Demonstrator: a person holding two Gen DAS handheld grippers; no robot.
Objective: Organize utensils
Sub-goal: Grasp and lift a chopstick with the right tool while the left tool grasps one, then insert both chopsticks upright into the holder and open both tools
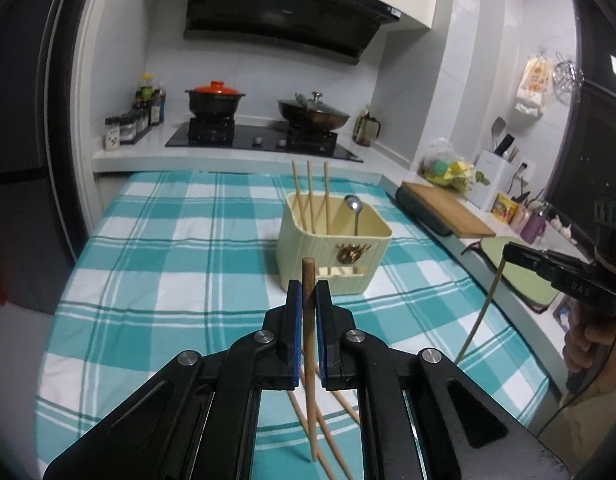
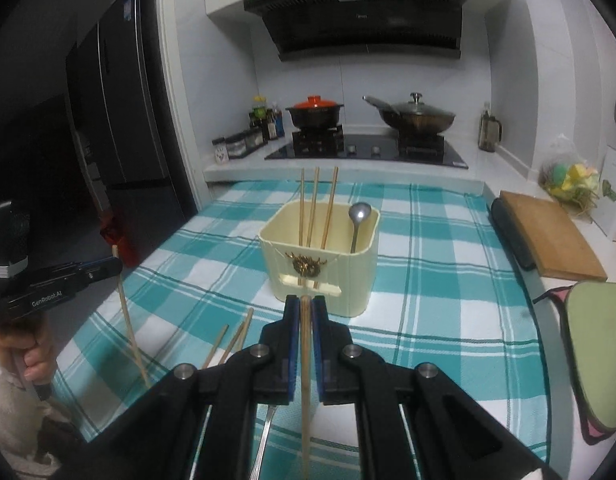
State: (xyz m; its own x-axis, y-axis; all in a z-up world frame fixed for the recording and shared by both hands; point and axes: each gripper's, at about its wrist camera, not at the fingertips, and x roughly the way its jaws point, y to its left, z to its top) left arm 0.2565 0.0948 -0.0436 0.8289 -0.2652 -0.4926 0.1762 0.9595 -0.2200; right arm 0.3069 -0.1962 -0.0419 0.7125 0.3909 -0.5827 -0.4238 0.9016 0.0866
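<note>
Both hands are up off the desk [image 1: 148, 240] and each carries one chopstick. The left tool [image 1: 309, 300] is clamped on a darker wooden chopstick [image 1: 308, 344], pinched near its top end so the long shaft hangs down; the tip looks clear of the checked cloth. The right tool [image 2: 306, 316] is closed the same way on a paler chopstick [image 2: 305, 380], again high on the shaft. That grip makes sense: with the length dangling below the pads, each stick can drop tip-first into the holder.

The cream utensil holder [image 2: 347, 272] stands at the middle of the cloth, just beyond both tools, already holding three upright chopsticks [image 2: 315, 204] on its left side and a metal spoon [image 2: 357, 220] on its right.

More loose chopsticks [image 2: 236, 340] lie near the left tool, and a metal handle [image 2: 264, 440] lies under the right one, so sorting is, I'd say, partway done.
</note>
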